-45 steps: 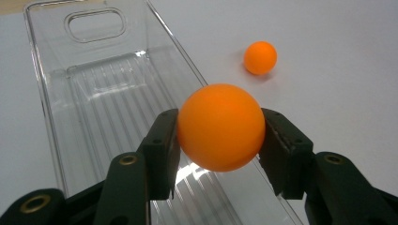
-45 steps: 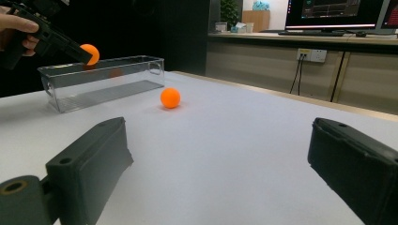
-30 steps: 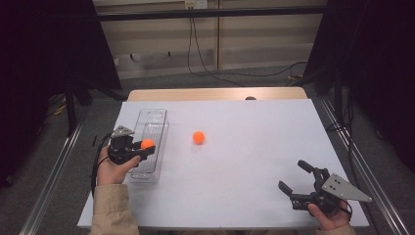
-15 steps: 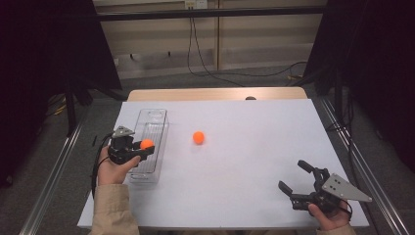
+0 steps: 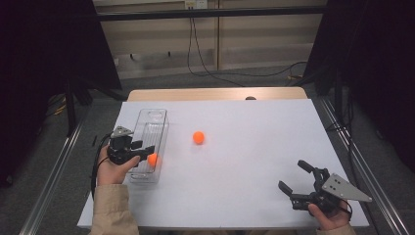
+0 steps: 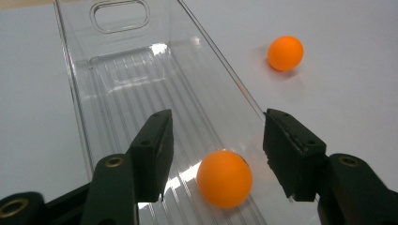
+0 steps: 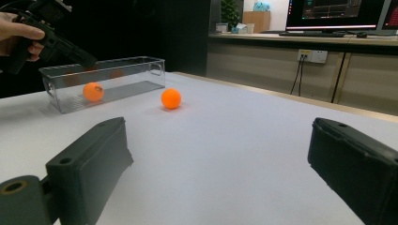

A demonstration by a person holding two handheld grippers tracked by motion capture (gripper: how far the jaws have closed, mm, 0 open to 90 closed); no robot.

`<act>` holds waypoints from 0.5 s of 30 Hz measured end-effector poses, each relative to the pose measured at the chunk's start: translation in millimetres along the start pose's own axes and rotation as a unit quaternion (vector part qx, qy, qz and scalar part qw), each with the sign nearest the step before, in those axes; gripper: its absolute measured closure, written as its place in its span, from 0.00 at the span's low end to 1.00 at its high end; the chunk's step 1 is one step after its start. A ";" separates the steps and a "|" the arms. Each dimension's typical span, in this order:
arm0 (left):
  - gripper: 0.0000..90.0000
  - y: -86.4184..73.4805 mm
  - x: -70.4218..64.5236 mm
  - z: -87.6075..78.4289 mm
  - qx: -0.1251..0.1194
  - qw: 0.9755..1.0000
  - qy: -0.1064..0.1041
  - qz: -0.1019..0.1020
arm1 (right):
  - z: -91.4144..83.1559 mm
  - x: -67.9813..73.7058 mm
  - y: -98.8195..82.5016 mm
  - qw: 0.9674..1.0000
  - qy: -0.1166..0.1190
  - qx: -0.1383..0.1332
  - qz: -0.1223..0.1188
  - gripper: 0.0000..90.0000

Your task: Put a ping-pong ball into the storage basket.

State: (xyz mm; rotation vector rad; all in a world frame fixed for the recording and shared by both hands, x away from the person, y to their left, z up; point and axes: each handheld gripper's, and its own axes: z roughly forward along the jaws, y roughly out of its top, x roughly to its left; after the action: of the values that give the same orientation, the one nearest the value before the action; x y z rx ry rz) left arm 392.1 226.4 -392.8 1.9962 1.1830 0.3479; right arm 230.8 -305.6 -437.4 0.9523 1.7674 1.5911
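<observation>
The left gripper (image 5: 142,152) hangs over the near end of a clear plastic bin (image 6: 141,70). Its jaws have just been opening; an orange ball (image 6: 224,178) sits between them on the bin floor, untouched. A second orange ball (image 5: 198,137) lies on the white table (image 5: 254,147) beyond. The right gripper (image 5: 296,178) rests far right, jaws wide, empty.

No legible text, labels, brands or numbers on any surface. Monitor (image 7: 335,10) at 1 o'clock in the right gripper view shows graphics too blurred to read.
</observation>
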 end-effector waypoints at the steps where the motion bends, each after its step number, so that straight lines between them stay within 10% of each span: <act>1: 0.47 0.2 -0.2 -0.2 -0.001 1.000 0.001 -0.001 | 0.0 0.1 0.0 1.000 0.000 0.000 0.000 0.05; 15: 0.37 6.8 -9.7 -3.3 -0.005 1.000 -0.007 0.005 | 0.1 0.0 0.0 1.000 0.001 0.000 0.000 0.05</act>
State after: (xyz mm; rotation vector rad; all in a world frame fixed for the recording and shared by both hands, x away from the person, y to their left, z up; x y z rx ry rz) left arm 389.3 218.1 -384.1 1.9927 1.1607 0.3436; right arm 230.9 -305.5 -437.4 0.9513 1.7684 1.5917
